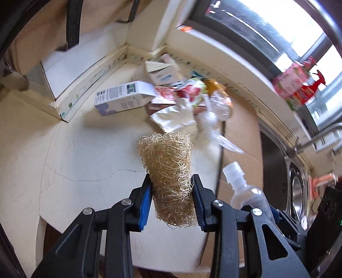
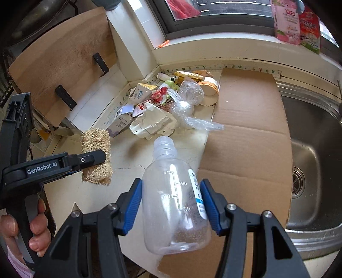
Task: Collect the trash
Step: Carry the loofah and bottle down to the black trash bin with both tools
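Two bits grabbed so far — left gripper (image 1: 172, 196) clamped on loofah scrubber (image 1: 168, 169), right gripper (image 2: 171, 203) clamped on clear plastic bottle (image 2: 173, 196), both lifted off countertop (image 1: 74, 160). Most of job left tho: trash pile (image 2: 168, 104) of cartons, wrappers, plastic bags sitting in back corner by cardboard sheet (image 2: 245, 132). No bin visible.

A home kitchen is being shown. A stainless steel sink (image 2: 316, 162) with a drain is being seen at the right of the right wrist view, set into a pale countertop (image 2: 132, 158) below a window (image 2: 213, 12). A wooden cutting board (image 2: 62, 62) is being leaned at the upper left, and detergent pouches (image 2: 297, 23) are being kept on the sill at the upper right.
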A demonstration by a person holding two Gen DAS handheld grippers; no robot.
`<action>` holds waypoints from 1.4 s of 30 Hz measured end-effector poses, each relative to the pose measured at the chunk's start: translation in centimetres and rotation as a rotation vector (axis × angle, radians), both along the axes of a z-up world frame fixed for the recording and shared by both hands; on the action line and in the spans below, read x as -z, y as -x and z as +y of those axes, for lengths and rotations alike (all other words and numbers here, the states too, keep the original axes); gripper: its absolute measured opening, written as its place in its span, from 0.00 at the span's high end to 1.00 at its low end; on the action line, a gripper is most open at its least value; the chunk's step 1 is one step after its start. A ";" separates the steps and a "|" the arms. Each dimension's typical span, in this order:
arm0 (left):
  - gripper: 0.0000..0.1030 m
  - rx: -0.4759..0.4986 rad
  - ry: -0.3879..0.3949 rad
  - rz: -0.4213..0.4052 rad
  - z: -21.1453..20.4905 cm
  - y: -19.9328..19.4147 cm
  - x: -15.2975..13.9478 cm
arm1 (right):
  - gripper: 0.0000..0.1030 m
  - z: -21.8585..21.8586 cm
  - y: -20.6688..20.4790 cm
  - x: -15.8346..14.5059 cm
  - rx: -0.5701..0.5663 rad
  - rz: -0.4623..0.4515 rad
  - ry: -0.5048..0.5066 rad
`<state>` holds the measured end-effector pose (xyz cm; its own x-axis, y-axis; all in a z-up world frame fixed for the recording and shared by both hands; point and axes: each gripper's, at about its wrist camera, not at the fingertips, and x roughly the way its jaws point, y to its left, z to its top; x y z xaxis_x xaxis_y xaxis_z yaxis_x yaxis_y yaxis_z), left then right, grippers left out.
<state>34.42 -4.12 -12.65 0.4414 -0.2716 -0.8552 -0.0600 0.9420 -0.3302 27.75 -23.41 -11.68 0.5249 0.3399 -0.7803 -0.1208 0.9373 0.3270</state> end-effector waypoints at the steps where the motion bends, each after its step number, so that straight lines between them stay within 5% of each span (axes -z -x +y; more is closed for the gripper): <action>1: 0.68 0.021 -0.006 -0.020 -0.1 1.1 -1.0 | 0.47 0.1 0.9 -0.5 0.017 -0.007 -0.004; 10: 0.67 0.181 -0.064 -0.179 0.7 11.7 -6.2 | 0.47 3.2 11.1 -4.4 0.103 -0.082 -0.019; 18: 0.67 0.228 -0.037 -0.164 2.6 18.8 -5.1 | 0.47 6.2 18.2 -4.8 0.109 -0.077 -0.032; 25: 0.67 0.204 -0.116 -0.188 4.6 23.5 -3.4 | 0.47 8.3 22.1 -3.8 0.041 -0.037 -0.003; 35: 0.65 0.165 -0.205 -0.173 5.4 27.0 2.6 | 0.47 9.6 22.8 1.9 -0.044 0.076 -0.006; 42: 0.65 0.142 -0.255 -0.083 5.8 27.3 11.8 | 0.46 11.5 22.0 11.3 -0.109 0.208 0.016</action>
